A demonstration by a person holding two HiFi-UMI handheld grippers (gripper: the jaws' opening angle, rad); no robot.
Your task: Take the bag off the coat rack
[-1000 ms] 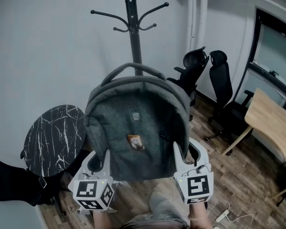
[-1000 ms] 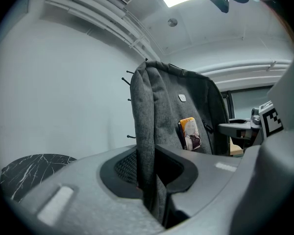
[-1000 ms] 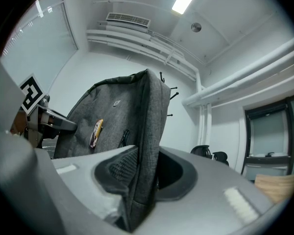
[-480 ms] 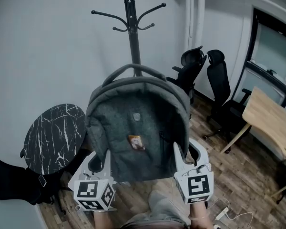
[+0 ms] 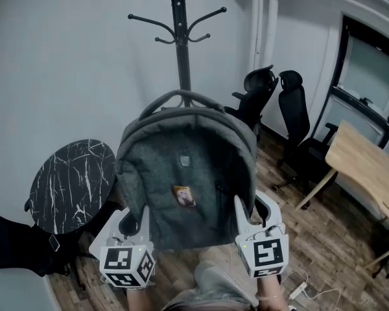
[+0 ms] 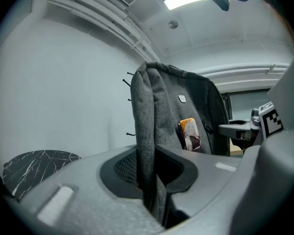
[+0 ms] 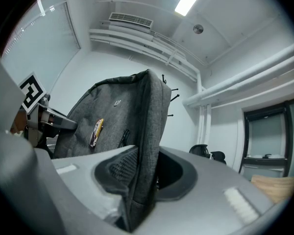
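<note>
A grey felt backpack with a small orange badge on its front hangs in the air between my two grippers, clear of the black coat rack behind it. My left gripper is shut on the bag's left edge. My right gripper is shut on the bag's right edge. The bag's top handle arches just in front of the rack's pole. The rack's hooks carry nothing.
A round black marble-pattern table stands at the lower left by the white wall. Two black office chairs stand at the back right, a light wooden desk at the right. Cables lie on the wooden floor.
The bag and both grippers have kept their grip while the view drew slightly back from the rack; the chairs and desk slid a little to the left.
</note>
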